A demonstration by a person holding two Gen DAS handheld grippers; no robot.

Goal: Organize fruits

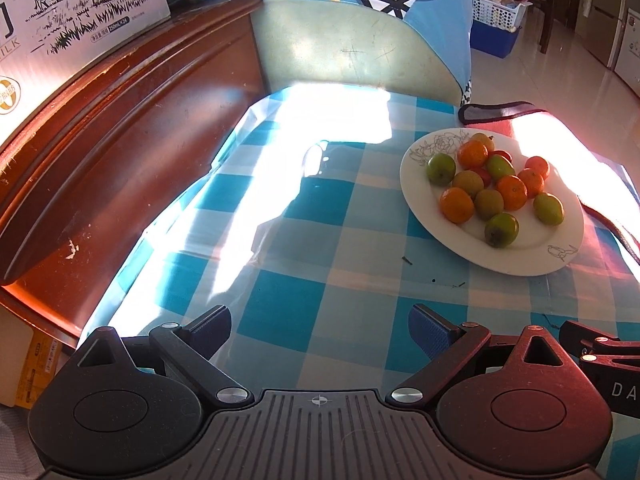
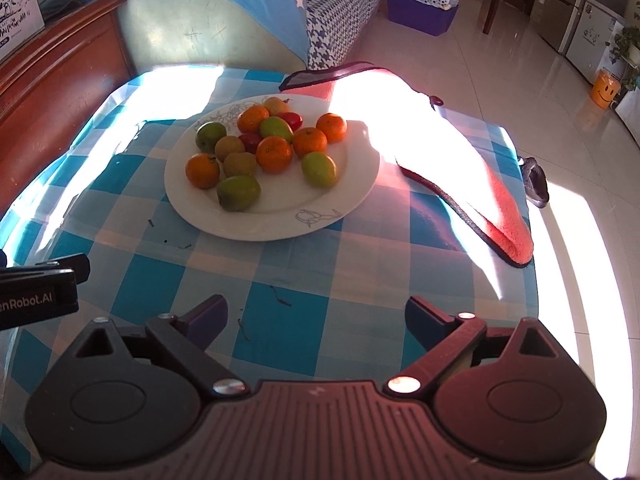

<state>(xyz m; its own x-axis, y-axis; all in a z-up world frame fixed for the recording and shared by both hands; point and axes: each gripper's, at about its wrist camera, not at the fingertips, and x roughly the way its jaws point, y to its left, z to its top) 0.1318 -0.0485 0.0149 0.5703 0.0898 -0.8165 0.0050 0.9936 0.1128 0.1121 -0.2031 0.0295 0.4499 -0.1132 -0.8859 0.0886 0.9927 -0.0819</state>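
**Spotter:** Where's the fruit from your tools?

**Operator:** All of it sits on the white plate [image 2: 276, 216], which rests on the checked tablecloth [image 2: 340, 280]. From my right gripper [image 2: 316, 320] the plate lies near 11 o'clock, almost dead ahead. From my left gripper [image 1: 320, 330] it's out at about 1 o'clock, further off to the side. So I judge the right hand is the nearer and better lined up.

**Spotter:** Tool state?

**Operator:** Both sets of jaws are spread wide with only tablecloth between them; neither one is holding anything.

**Spotter:** What's on the plate?

**Operator:** A mixed heap: orange mandarins [image 2: 274, 154], green-brown round fruits [image 2: 239, 193], and a couple of small red ones [image 2: 250, 141] half buried in the middle. The sorts are jumbled together and mostly touching. The green one at the near edge, at my 11 o'clock, stands a little clear of its neighbours, so I'd reckon it the easiest first pick.

**Spotter:** Anywhere to sort them into?

**Operator:** I see no second dish on the table. There's only a red cloth [image 2: 480, 200] at 1 o'clock, beside the plate.
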